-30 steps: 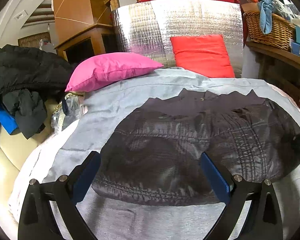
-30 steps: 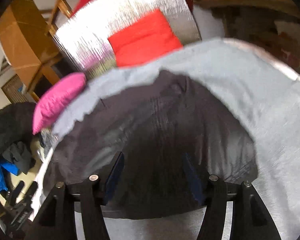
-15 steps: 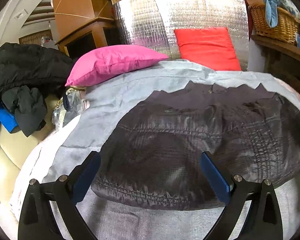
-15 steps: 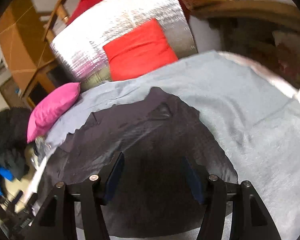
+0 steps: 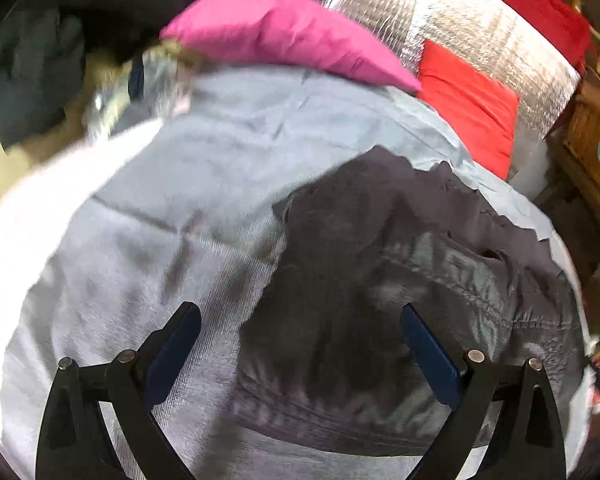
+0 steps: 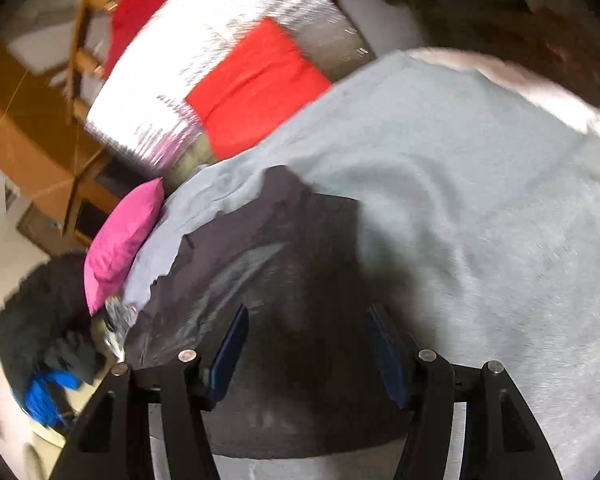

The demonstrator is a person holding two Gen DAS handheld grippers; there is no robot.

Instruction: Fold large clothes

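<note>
Silver foil panel (image 6: pixel 220 80) behind grey bed (image 6: pixel 480 200)

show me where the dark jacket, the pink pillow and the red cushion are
dark jacket (image 5: pixel 380 320), left wrist view, middle of its quilted fabric.
pink pillow (image 5: pixel 276 28), left wrist view, centre of its top face.
red cushion (image 6: pixel 256 84), right wrist view, middle of its front.

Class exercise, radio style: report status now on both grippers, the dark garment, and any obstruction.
Left gripper open, empty, over dark garment's left edge. Right gripper open, empty, above garment. Garment flat on grey sheet, ungripped. Pink pillow beyond it, not obstructing.
</note>
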